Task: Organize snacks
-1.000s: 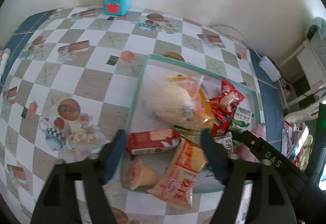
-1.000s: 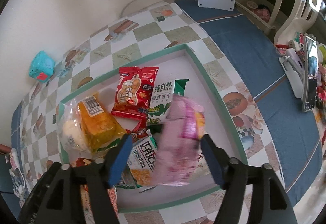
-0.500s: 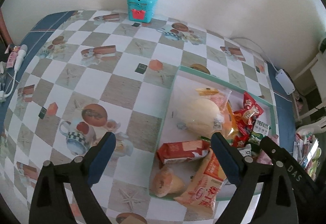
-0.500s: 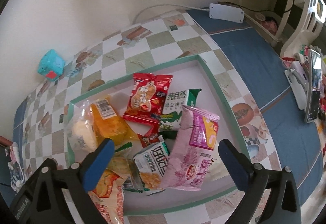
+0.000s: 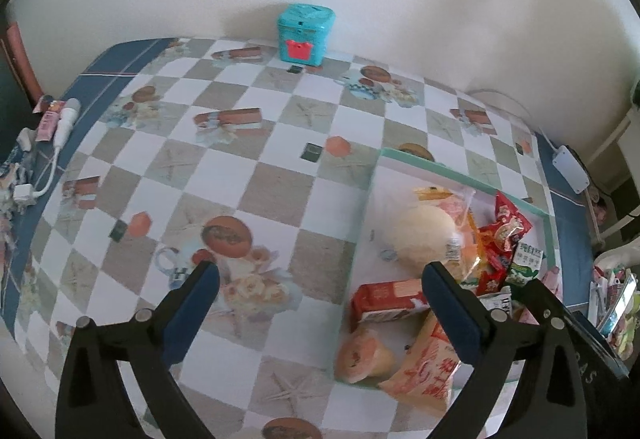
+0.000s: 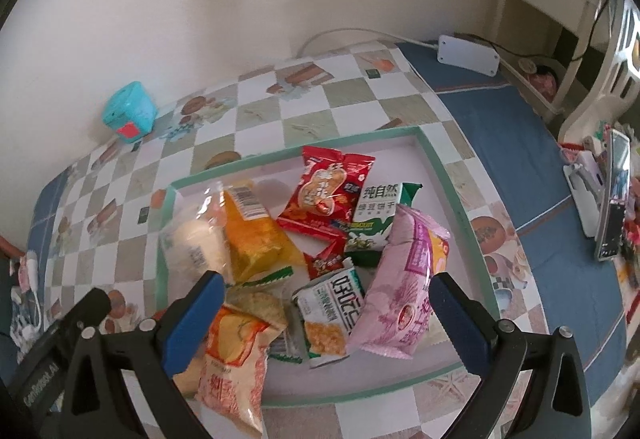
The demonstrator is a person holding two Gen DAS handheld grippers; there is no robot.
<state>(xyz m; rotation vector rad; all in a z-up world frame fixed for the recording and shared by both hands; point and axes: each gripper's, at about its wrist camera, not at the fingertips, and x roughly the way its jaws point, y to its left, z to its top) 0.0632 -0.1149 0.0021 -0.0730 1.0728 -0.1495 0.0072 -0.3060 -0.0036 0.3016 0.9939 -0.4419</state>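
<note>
A white tray with a green rim (image 6: 440,167) holds several snacks. Among them are a pink packet (image 6: 404,287), a red packet (image 6: 328,191), a green-and-white biscuit packet (image 6: 376,215) and a bun in a clear bag (image 6: 196,243). An orange-and-white packet (image 6: 236,359) hangs over the near rim. My right gripper (image 6: 326,281) hovers open above the tray's near side, holding nothing. My left gripper (image 5: 320,273) is over the chequered cloth, just left of the tray (image 5: 452,169). Its jaws are opening with nothing between them. A red box (image 5: 386,301) and a small cake (image 5: 362,353) lie by its right finger.
A teal box (image 5: 306,33) stands against the wall at the back. A white power strip (image 6: 468,55) with its cable lies at the back right. A phone on a stand (image 6: 612,195) is at the right edge. Cables and small items (image 5: 60,119) lie at the left edge.
The right gripper let go of the pink packet, which now lies in the tray, and drew back. The left gripper opened wide and moved left off the tray.
</note>
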